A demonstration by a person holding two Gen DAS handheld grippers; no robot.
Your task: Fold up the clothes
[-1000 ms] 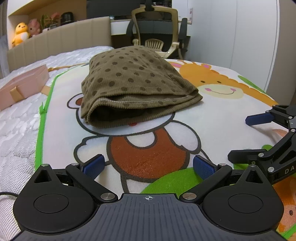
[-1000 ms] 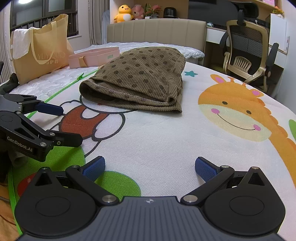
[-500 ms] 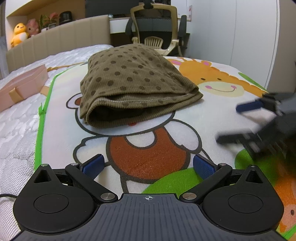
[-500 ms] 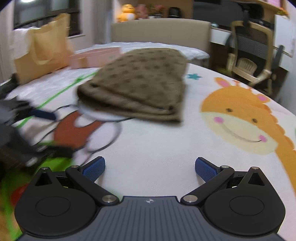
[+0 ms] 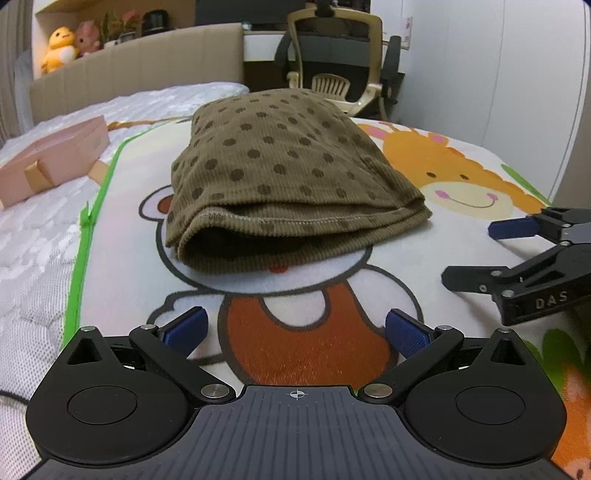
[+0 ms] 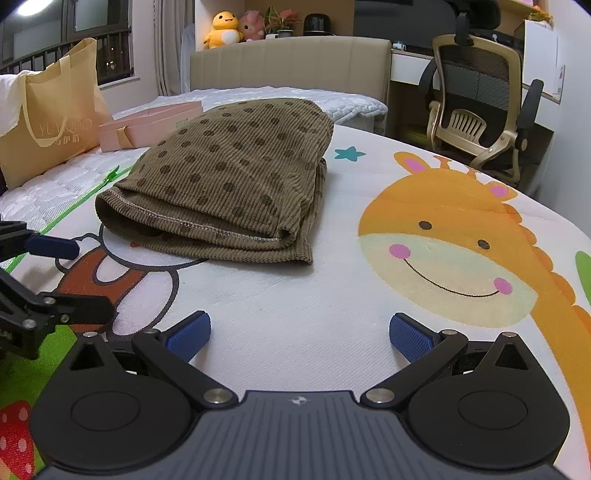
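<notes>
A brown polka-dot garment (image 5: 288, 177) lies folded on the cartoon mat (image 5: 122, 266), its open hemmed edge facing me. My left gripper (image 5: 295, 330) stands open a short way in front of that edge, with nothing between its blue pads. To its right my right gripper (image 5: 480, 253) shows side-on, also open. In the right wrist view the garment (image 6: 236, 177) lies ahead and to the left of my right gripper (image 6: 299, 334), which is open and empty over the white mat (image 6: 332, 302). My left gripper (image 6: 79, 277) juts in from the left edge.
A pink gift box (image 5: 48, 158) sits on the quilted mattress to the left, with a tan tote bag (image 6: 51, 122) beyond it. An office chair (image 6: 480, 110) stands past the bed's far right edge. Behind are a beige headboard (image 6: 288, 62) and plush toys (image 6: 223, 29).
The right gripper swung quickly, blurring half a second ago, and has settled slightly nearer the garment. The left gripper edged forward a little. Both stayed open and the garment did not move.
</notes>
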